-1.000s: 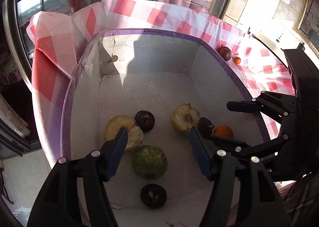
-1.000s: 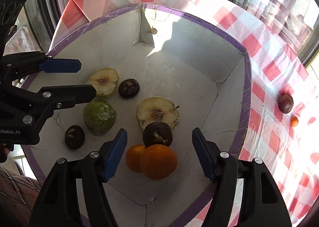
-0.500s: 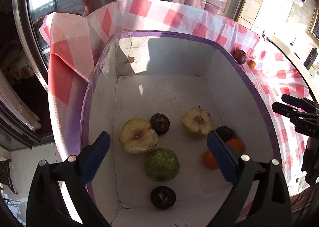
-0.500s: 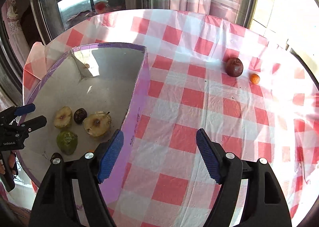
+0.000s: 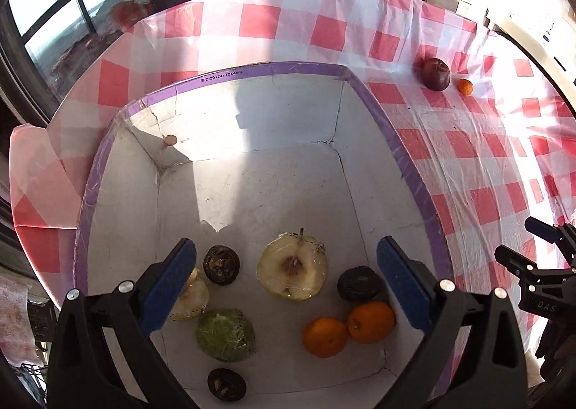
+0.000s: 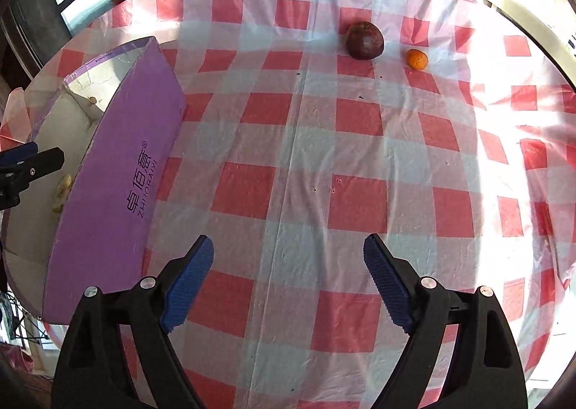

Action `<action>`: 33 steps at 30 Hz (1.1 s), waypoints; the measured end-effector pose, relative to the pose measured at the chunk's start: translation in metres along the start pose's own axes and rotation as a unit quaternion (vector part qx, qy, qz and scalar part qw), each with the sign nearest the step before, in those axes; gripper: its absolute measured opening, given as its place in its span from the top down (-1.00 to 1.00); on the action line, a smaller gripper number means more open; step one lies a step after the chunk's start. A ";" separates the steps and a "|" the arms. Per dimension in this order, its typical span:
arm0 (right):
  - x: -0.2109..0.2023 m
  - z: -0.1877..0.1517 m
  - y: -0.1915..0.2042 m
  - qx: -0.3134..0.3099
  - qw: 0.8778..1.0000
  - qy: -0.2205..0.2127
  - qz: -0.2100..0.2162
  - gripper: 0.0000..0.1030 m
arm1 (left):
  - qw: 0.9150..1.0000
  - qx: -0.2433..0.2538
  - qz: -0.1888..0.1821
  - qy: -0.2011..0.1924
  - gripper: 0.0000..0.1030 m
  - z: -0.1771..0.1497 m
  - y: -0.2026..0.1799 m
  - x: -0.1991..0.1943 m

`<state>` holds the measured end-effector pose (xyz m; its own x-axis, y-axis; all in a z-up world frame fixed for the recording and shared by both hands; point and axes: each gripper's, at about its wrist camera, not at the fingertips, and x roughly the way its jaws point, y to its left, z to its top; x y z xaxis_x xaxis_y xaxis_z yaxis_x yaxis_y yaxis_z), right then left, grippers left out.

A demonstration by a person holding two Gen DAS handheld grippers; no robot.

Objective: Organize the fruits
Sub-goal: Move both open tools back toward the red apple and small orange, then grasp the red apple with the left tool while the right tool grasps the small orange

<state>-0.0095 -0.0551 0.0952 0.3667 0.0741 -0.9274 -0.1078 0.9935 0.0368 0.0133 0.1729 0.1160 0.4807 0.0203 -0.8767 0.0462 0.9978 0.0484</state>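
A purple-rimmed white box (image 5: 410,164) holds several fruits: a halved apple (image 5: 292,267), a green fruit (image 5: 226,334), two oranges (image 5: 370,322), and dark round fruits (image 5: 221,264). My left gripper (image 5: 286,258) hangs open above them with nothing between its jaws. My right gripper (image 6: 288,254) is over the checked tablecloth (image 6: 324,164) to the right of the box (image 6: 118,189); its jaws are opening and hold nothing. A dark red apple (image 6: 364,40) and a small orange (image 6: 417,59) lie on the cloth far ahead of it.
The tablecloth (image 5: 324,31) hangs over the table's far and left edges, with windows behind. The right gripper's fingers (image 5: 518,261) show at the right edge of the left wrist view, outside the box.
Both grippers opened wider. The right gripper left the box and swung right over the cloth, leaving the oranges inside. The left gripper drew back and shifted right, off the green fruit.
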 end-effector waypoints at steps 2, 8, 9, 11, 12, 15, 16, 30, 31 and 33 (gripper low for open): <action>0.008 0.001 -0.014 0.003 1.000 0.011 -0.001 -0.63 | 1.000 0.003 0.004 0.002 -0.95 0.015 -0.015 0.001; 0.030 0.009 -0.060 0.038 0.999 0.030 0.006 -0.64 | 1.000 0.009 0.011 0.002 -0.95 0.055 -0.064 0.009; 0.034 0.010 -0.067 0.044 0.998 0.033 0.007 -0.64 | 1.000 0.011 0.011 0.003 -0.95 0.062 -0.072 0.012; 0.042 0.012 -0.080 0.052 0.998 0.039 0.009 -0.64 | 1.000 0.014 0.013 0.005 -0.95 0.071 -0.088 0.016; 0.045 0.013 -0.086 0.053 0.998 0.040 0.010 -0.64 | 1.000 0.016 0.014 0.005 -0.95 0.074 -0.096 0.017; 0.054 0.018 -0.100 0.045 0.998 0.035 0.002 -0.64 | 1.000 0.019 0.015 0.000 -0.95 0.081 -0.121 0.021; 0.057 0.021 -0.104 0.036 0.999 0.032 -0.004 -0.64 | 1.000 0.020 0.013 -0.004 -0.95 0.082 -0.130 0.021; 0.132 0.140 -0.192 0.013 0.999 -0.024 -0.046 -0.62 | 0.988 0.091 -0.012 0.128 -0.95 0.026 -0.249 0.090; 0.139 0.152 -0.198 0.012 0.998 -0.029 -0.051 -0.61 | 0.987 0.094 -0.010 0.130 -0.95 0.023 -0.252 0.093; 0.149 0.173 -0.208 0.015 0.998 -0.038 -0.053 -0.60 | 0.987 0.096 -0.006 0.130 -0.95 0.023 -0.255 0.097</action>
<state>0.2278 -0.2354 0.0135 0.4431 -0.0256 -0.8961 -0.0369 0.9982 -0.0467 0.0683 -0.0814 0.0295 0.2391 0.0488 -0.9698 0.2284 0.9679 0.1051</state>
